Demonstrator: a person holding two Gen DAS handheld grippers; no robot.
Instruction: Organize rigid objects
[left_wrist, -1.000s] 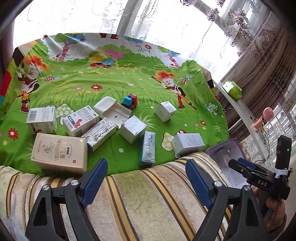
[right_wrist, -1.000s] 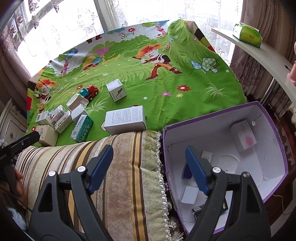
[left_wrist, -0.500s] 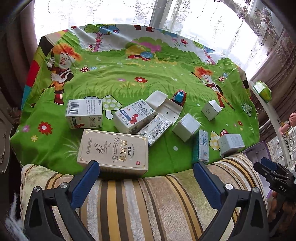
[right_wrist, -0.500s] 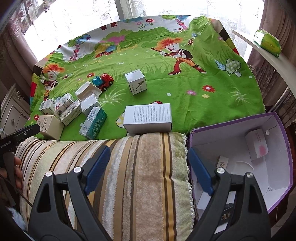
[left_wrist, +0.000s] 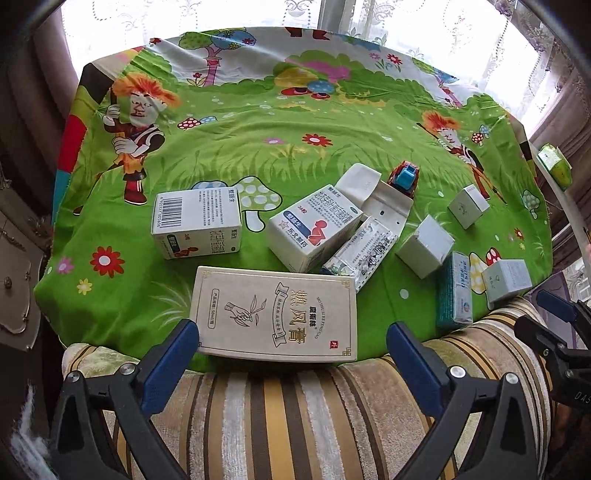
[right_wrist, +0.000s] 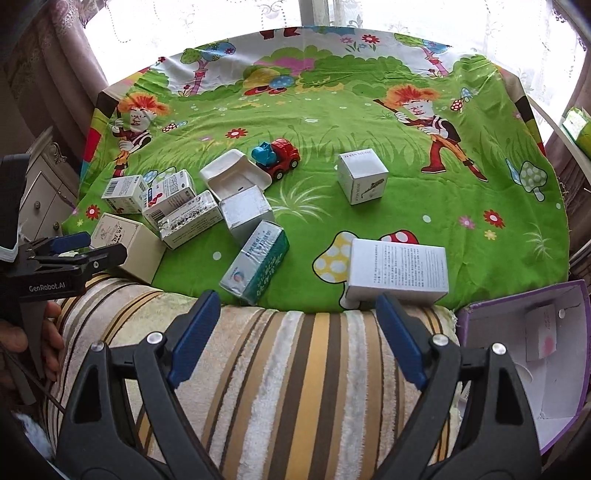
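Several small cartons lie on a green cartoon cloth (left_wrist: 295, 122). A flat beige box (left_wrist: 277, 314) lies just ahead of my open, empty left gripper (left_wrist: 291, 350), between its fingers. Behind it stand two white medicine boxes (left_wrist: 197, 221) (left_wrist: 314, 230), a toy truck (left_wrist: 404, 177) and a teal box (left_wrist: 456, 291). My right gripper (right_wrist: 295, 332) is open and empty over the striped cushion (right_wrist: 295, 387). A white box (right_wrist: 399, 269) lies just ahead of its right finger, with a teal box (right_wrist: 256, 262) to the left.
A purple-edged open box (right_wrist: 524, 365) with a few small items stands at the right, below the cushion edge. A white cube box (right_wrist: 362, 177) and the toy truck (right_wrist: 277, 157) sit mid-cloth. A cabinet (right_wrist: 44, 199) stands left; a shelf with a green pack (left_wrist: 554, 166) right.
Both grippers have swung left. The left one now faces the beige box close up. The right one has turned from the purple box toward the cartons on the cloth.
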